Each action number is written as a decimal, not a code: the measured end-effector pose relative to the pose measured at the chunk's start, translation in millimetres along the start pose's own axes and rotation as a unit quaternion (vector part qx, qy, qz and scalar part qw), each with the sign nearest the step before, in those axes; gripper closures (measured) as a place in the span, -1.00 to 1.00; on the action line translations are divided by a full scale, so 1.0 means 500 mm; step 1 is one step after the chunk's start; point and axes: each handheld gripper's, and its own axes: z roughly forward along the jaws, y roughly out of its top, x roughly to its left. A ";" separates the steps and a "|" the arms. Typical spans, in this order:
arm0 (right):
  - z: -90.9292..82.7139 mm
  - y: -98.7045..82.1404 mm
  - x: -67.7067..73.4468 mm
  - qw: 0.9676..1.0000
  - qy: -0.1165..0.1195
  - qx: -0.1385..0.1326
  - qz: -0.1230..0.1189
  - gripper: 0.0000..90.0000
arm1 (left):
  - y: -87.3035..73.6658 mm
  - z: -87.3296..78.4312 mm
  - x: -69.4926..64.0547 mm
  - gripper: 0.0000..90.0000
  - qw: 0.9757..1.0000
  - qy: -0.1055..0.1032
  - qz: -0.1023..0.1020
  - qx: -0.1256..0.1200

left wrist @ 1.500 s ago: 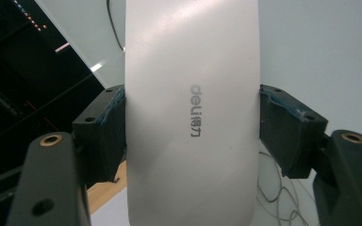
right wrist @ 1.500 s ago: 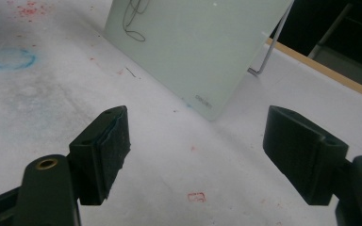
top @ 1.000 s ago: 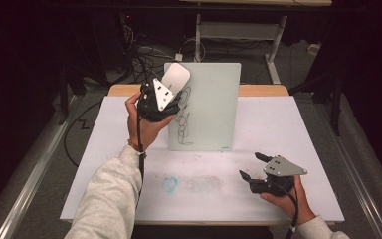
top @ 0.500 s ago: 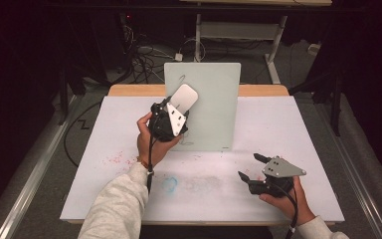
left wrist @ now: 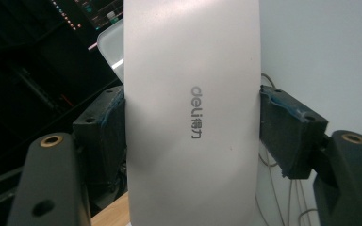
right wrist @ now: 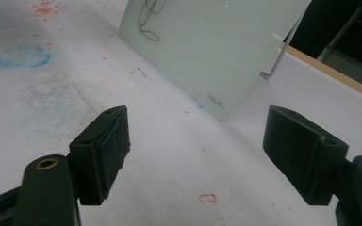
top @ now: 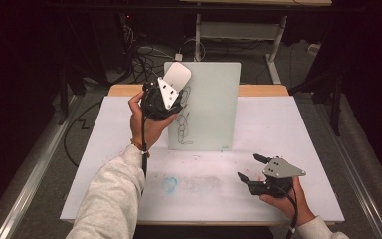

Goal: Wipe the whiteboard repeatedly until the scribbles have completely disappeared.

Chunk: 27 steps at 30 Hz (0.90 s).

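Clamping a flat silver-white eraser [left wrist: 191,117] marked "deli" between its pads, the left gripper [top: 165,97] holds it up against the upright pale-green glass board's [top: 211,107] top left corner. The right gripper [top: 258,174] rests with jaws wide apart, empty, low over the white table [top: 298,134]

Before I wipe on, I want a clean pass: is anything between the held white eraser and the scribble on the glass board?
Nothing visible: the white eraser sits at the pale green glass board, just above the scribble.
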 end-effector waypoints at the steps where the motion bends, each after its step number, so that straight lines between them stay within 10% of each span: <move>1: -0.001 0.000 -0.001 1.000 -0.002 -0.001 0.000 -0.47 | -0.004 0.000 -0.006 -0.35 1.000 0.000 0.002 0.002; 12: -0.003 0.003 0.001 1.000 -0.001 -0.003 0.000 -0.47 | -0.106 -0.010 -0.123 -0.35 0.999 -0.001 0.034 0.026; 27: -0.007 0.005 0.000 1.000 -0.004 -0.005 -0.004 -0.47 | 0.006 0.003 -0.038 -0.35 0.999 0.001 0.036 0.037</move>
